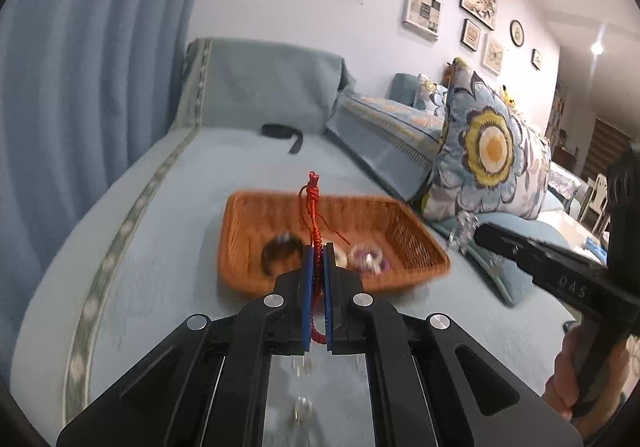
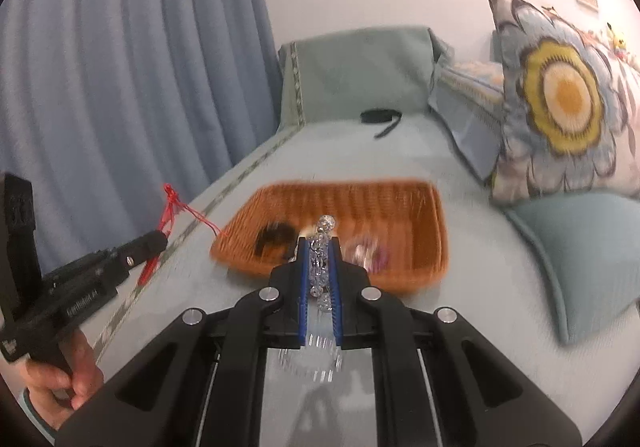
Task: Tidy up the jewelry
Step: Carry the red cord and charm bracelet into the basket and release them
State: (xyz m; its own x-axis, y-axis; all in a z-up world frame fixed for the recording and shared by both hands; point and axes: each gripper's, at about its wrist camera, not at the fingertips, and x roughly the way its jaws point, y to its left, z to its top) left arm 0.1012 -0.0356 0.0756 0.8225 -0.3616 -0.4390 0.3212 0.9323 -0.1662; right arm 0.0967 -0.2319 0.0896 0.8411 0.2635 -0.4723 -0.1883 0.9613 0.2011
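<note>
Blurry on the sofa (image 1: 168, 247), mid-frame, sat the basket (image 1: 416, 247) — its pieces unclear. Left gripper (image 1: 319, 247) pinched a red cord (image 1: 313, 203); right gripper (image 2: 320, 243) pinched clear beads (image 2: 321, 259).

Motion blur smears the wicker basket (image 1: 404, 243); we can't identify the dark piece (image 1: 280, 251) or the pale purple one (image 1: 370, 257) inside. Left gripper (image 1: 318, 251) pads hide the red cord's (image 1: 314, 199) middle. Crystal strand's (image 2: 320, 267) lower end blurs out.

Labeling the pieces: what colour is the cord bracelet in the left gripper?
Red, braided cord bracelet, clearest in the left wrist view.
</note>
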